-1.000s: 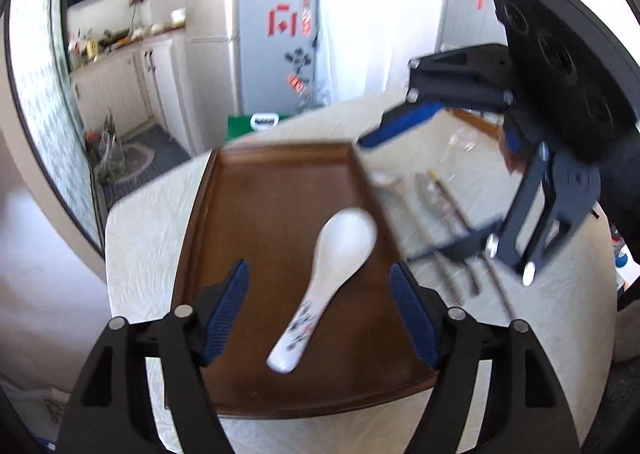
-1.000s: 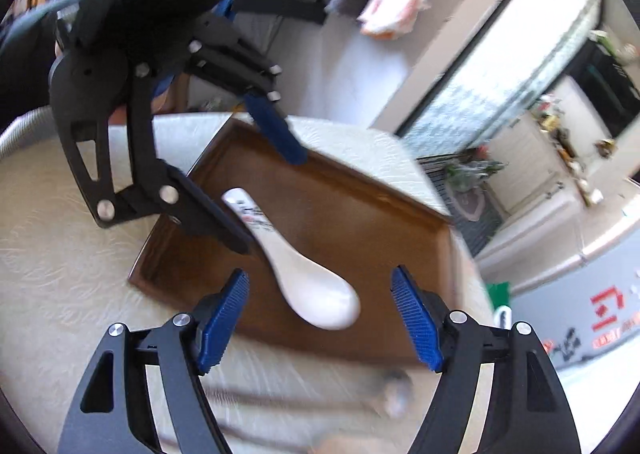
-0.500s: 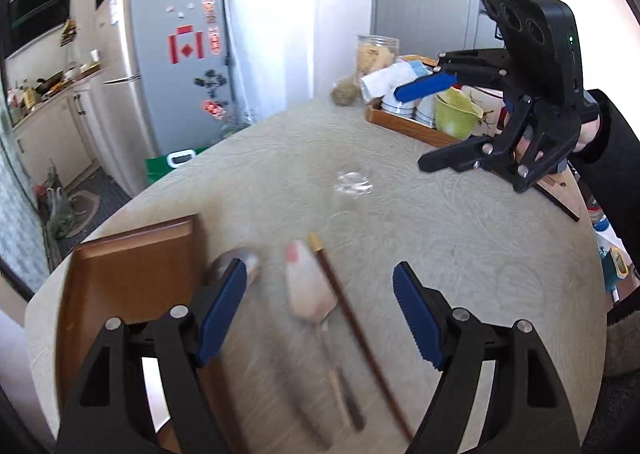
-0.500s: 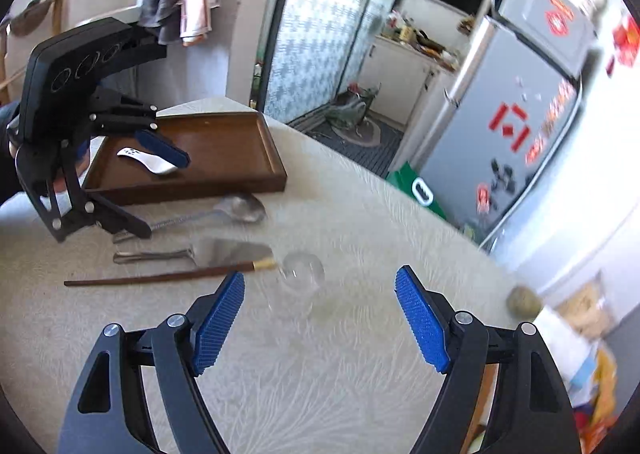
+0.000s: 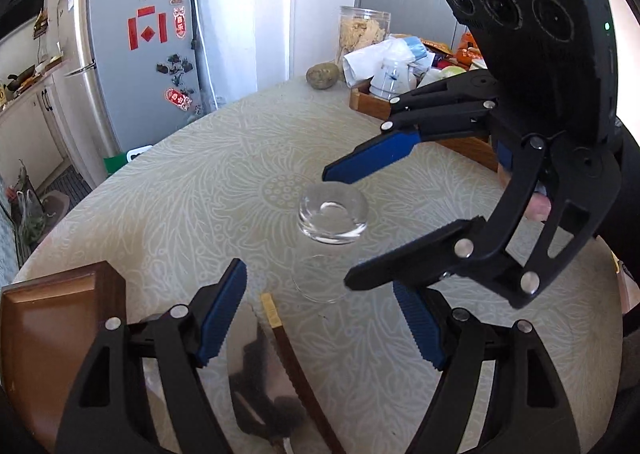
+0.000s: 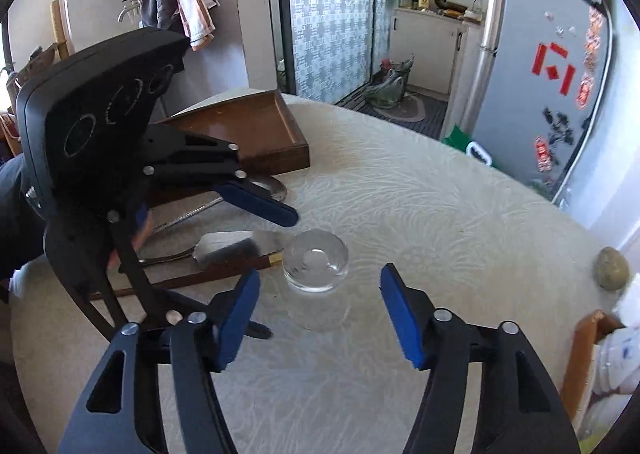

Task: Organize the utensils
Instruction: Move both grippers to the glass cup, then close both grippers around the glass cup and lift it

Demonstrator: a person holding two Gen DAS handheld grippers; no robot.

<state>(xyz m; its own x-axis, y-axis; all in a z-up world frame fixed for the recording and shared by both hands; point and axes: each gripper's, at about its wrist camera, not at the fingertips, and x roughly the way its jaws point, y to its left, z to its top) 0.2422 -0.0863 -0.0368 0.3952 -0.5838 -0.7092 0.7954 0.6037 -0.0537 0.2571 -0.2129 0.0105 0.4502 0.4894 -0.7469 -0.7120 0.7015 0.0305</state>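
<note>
A clear glass stands upside down on the round table, its thick base up. My left gripper is open and empty just short of it. My right gripper is open and empty, facing the glass from the other side; it also shows in the left wrist view. A dark chopstick with a gold tip, a metal server and a metal spoon lie beside the brown wooden tray.
A second wooden tray with cups and packets stands at the table's far side, with a jar and a round stone close by. A fridge stands beyond the table.
Both grippers have swung away from the tray with the white spoon and closed in on the upturned glass from opposite sides. The white spoon is out of sight now.
</note>
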